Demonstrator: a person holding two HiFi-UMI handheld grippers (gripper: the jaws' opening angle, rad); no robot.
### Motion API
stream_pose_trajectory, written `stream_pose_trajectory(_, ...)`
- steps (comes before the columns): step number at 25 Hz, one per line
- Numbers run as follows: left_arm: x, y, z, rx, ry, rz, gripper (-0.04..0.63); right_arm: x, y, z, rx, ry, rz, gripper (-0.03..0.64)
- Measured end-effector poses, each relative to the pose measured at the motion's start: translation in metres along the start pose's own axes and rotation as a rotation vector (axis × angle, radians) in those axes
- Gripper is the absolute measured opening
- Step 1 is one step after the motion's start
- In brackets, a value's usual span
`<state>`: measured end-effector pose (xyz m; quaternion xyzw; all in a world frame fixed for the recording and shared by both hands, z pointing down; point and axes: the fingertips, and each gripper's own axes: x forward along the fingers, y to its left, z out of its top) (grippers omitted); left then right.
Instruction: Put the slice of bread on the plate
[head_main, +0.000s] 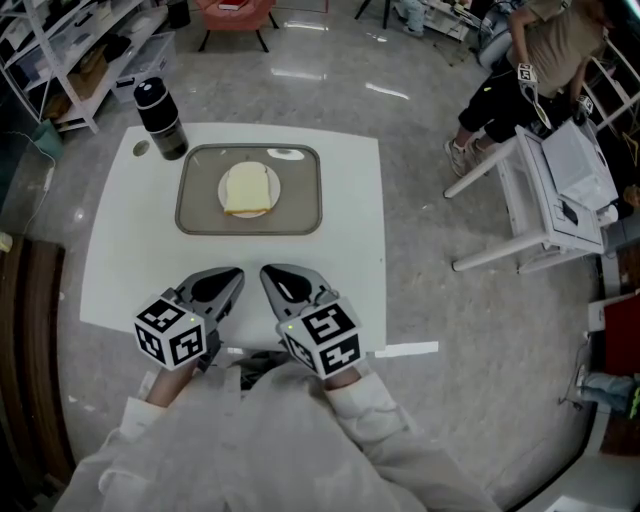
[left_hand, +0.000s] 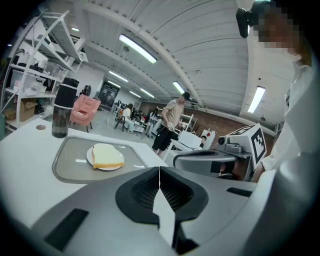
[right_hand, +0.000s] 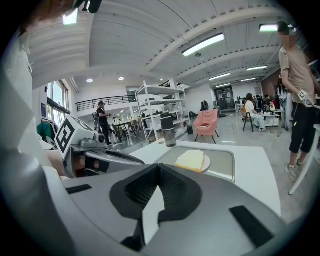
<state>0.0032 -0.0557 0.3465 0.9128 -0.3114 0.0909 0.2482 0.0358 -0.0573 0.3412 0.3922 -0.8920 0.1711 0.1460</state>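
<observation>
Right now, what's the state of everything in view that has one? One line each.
left gripper: shut, nothing between its fingers.
right gripper: shut, nothing between its fingers.
slice of bread: lying flat on the plate.
plate: on the tray, carrying the bread.
tray: flat on the table.
bottle: upright, cap on, beside the tray's far left corner.

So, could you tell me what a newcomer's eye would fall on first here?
The slice of bread lies on a white plate in a grey tray, on the far side of the white table. The left gripper and right gripper are shut and empty at the table's near edge. A black bottle stands by the tray's far left corner.
</observation>
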Motion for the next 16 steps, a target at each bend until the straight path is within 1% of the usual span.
stream_pose_trajectory(8,0.0019,0.0023,0.0004,-0.003,0.0,-0.003,0.012,-0.0006,-0.0019,-0.007,-0.005,0.02,-0.005,0.015)
stream_pose_trajectory(16,0.0028,-0.0008,-0.0013,-0.005,0.013,-0.009,0.012,0.0017,-0.0007,-0.0083,-0.036,0.047,0.004,0.015)
